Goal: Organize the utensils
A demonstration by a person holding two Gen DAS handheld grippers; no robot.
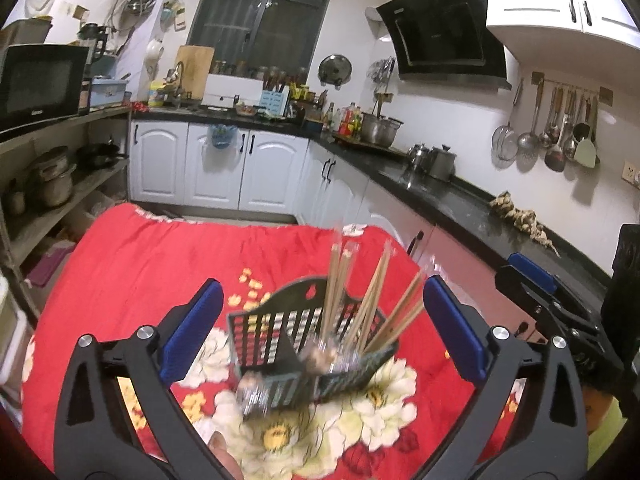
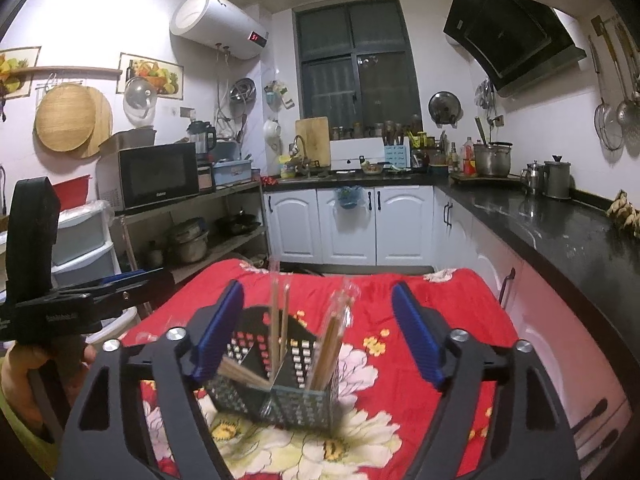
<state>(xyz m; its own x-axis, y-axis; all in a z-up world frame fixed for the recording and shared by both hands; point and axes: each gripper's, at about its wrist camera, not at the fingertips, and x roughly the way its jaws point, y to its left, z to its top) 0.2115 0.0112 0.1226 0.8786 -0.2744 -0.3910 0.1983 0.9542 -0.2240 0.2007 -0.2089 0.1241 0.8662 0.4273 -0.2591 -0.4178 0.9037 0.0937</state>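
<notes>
A dark slotted utensil holder [image 1: 308, 348] stands on the red floral cloth [image 1: 140, 264], with wooden chopsticks [image 1: 372, 304] upright in it and blurred metal utensils [image 1: 256, 392] at its near side. My left gripper [image 1: 320, 328] is open, its blue pads on either side of the holder, not touching. In the right wrist view the holder [image 2: 276, 380] with chopsticks [image 2: 328, 344] sits between the open jaws of my right gripper [image 2: 320, 336]. The right gripper also shows at the right edge of the left wrist view [image 1: 552, 300].
The cloth-covered table [image 2: 440, 320] stands in a kitchen. A black countertop [image 2: 560, 232] with pots runs along the right. White cabinets [image 2: 348, 224] are at the back. A shelf with a microwave [image 2: 156, 176] and pots is at the left.
</notes>
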